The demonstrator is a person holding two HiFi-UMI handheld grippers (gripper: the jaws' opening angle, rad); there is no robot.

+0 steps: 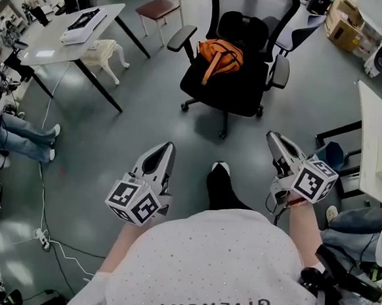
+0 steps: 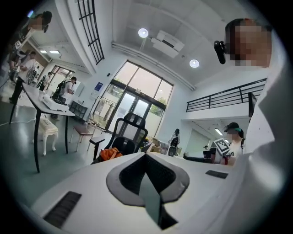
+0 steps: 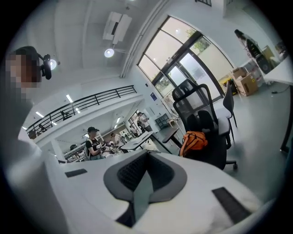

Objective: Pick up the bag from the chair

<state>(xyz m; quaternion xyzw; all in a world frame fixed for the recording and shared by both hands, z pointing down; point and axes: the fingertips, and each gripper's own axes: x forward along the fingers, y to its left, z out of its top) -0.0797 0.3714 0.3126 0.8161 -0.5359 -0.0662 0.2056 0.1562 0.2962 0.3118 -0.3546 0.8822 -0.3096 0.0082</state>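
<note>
An orange bag (image 1: 220, 55) lies on the seat of a black office chair (image 1: 242, 90) at the top middle of the head view. Both grippers hang well short of it, over bare floor in front of the person. My left gripper (image 1: 168, 147) points toward the chair with its jaws together and nothing between them. My right gripper (image 1: 272, 136) is also shut and empty. In the left gripper view the bag (image 2: 110, 154) and chair (image 2: 130, 132) show beyond the closed tip (image 2: 145, 155). The right gripper view has the bag (image 3: 194, 140) to the right of its tip (image 3: 147, 153).
A white table (image 1: 75, 34) with a white stool (image 1: 106, 53) stands at the left, a brown-seated chair (image 1: 159, 9) behind it. Another table (image 1: 379, 143) lines the right edge. Cardboard boxes (image 1: 346, 26) sit top right. Cables (image 1: 46, 236) trail along the floor at the left.
</note>
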